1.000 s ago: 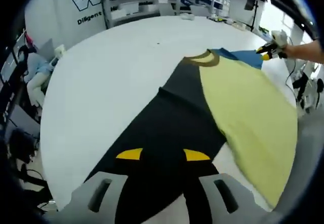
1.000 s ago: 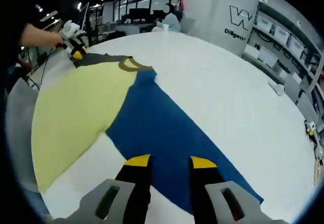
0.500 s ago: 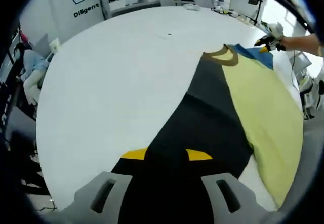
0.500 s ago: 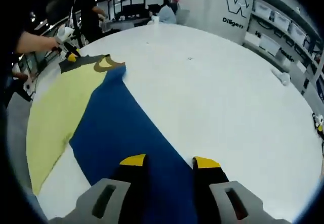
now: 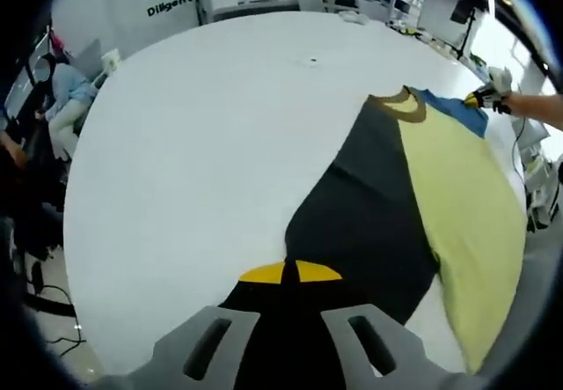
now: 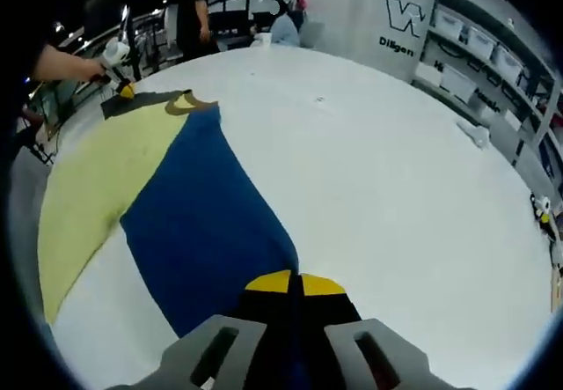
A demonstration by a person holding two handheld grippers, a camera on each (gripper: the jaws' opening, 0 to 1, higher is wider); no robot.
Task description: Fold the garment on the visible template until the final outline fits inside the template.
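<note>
A garment with a yellow body (image 5: 466, 205), brown collar (image 5: 398, 106), one black side (image 5: 369, 205) and one blue side (image 6: 202, 205) lies spread on the white table (image 5: 193, 143). My left gripper (image 5: 290, 273) is shut on the near end of the black cloth, its yellow tips touching. My right gripper (image 6: 295, 283) is shut on the near end of the blue cloth. In the right gripper view the yellow body (image 6: 97, 179) lies to the left, and the left gripper (image 6: 123, 89) shows far off by the collar (image 6: 189, 104). The right gripper (image 5: 482, 99) shows at the far blue edge (image 5: 449, 108).
A small white object (image 6: 475, 135) lies near the table's far edge. Shelves with bins (image 6: 493, 55) and a wall logo (image 6: 405, 11) stand behind. A seated person (image 5: 66, 117) is beyond the table's left rim, and people (image 6: 193, 11) stand at the back.
Both grippers went from open, straddling the cloth, to shut on it: the left on the black part, the right on the blue part. Both cameras shifted along the garment.
</note>
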